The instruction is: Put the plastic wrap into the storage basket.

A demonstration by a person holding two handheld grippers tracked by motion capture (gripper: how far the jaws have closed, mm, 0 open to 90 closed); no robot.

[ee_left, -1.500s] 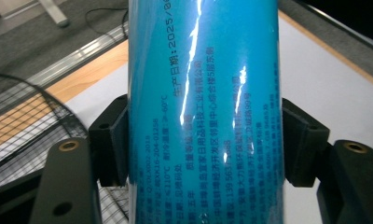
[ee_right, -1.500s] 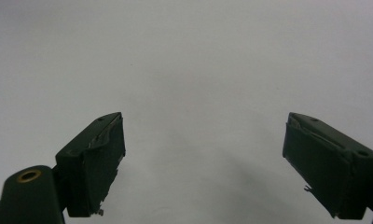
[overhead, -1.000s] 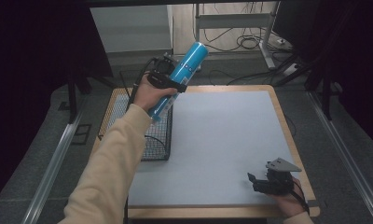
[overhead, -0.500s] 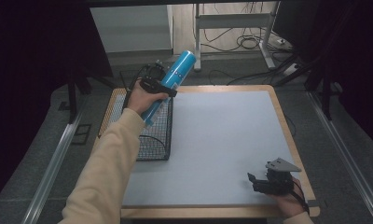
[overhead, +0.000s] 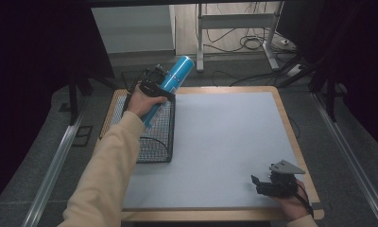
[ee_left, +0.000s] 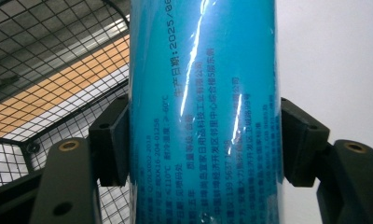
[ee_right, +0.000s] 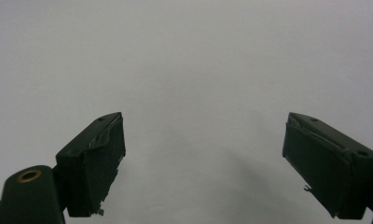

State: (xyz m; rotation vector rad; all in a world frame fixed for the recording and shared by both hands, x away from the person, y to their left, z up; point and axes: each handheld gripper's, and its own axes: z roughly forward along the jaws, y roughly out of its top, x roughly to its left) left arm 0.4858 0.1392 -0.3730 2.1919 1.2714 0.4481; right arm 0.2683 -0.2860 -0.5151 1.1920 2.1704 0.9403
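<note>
A blue cylinder with printed text is tilted, its top toward the far right and its lower end down inside the black wire basket at the table's left side. My left gripper is shut on the cylinder around its middle. In the left gripper view both pads press the cylinder's sides, with the basket's mesh behind it. My right gripper rests near the front right corner, open. In the right gripper view the right gripper has nothing between its jaws.
A white mat covers the wooden table. Past the far edge are table legs and cables on the floor. Metal rails run along both sides of the table.
My left hand has carried the blue cylinder down and to the left, lowering its bottom end into the basket. The right gripper has stayed where it was.
</note>
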